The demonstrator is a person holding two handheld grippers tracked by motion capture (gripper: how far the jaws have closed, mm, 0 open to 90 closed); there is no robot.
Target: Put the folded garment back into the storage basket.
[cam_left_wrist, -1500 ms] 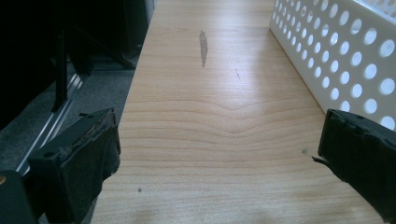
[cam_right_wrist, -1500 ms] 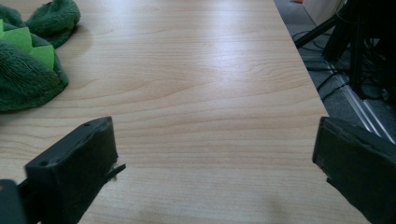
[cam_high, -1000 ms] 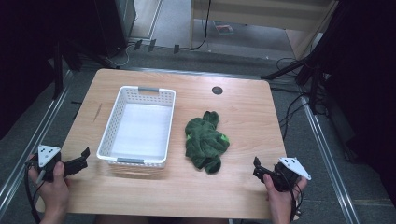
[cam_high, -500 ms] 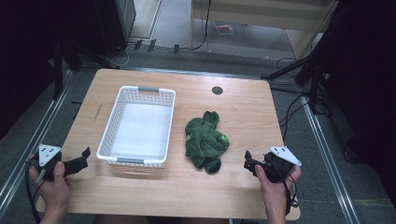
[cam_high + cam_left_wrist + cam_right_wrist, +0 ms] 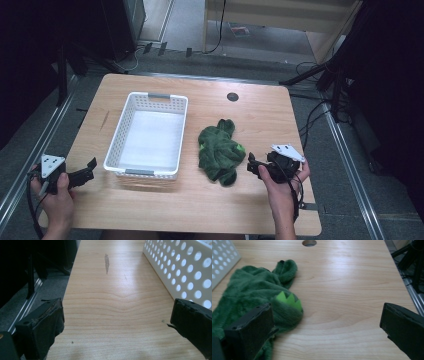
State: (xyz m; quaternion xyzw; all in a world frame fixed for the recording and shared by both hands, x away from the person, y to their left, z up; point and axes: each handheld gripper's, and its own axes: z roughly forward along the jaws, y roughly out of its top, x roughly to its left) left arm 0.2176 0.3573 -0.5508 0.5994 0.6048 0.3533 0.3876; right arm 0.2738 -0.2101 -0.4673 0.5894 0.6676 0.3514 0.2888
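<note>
The crumpled green plush toy [image 5: 219, 151] with light-green felt spikes lies on the wooden table [image 5: 260, 120], toward its near right part, just right of the white perforated plastic basket [image 5: 148, 135]. The right gripper [image 5: 252, 165], jaws spread, sits just beside it. The left gripper [image 5: 89, 169], also spread, hovers at the near left edge.

On the table [image 5: 210, 205], the basket [image 5: 131, 174] sits left of the plush toy [image 5: 219, 150], apparently not touching it.
</note>
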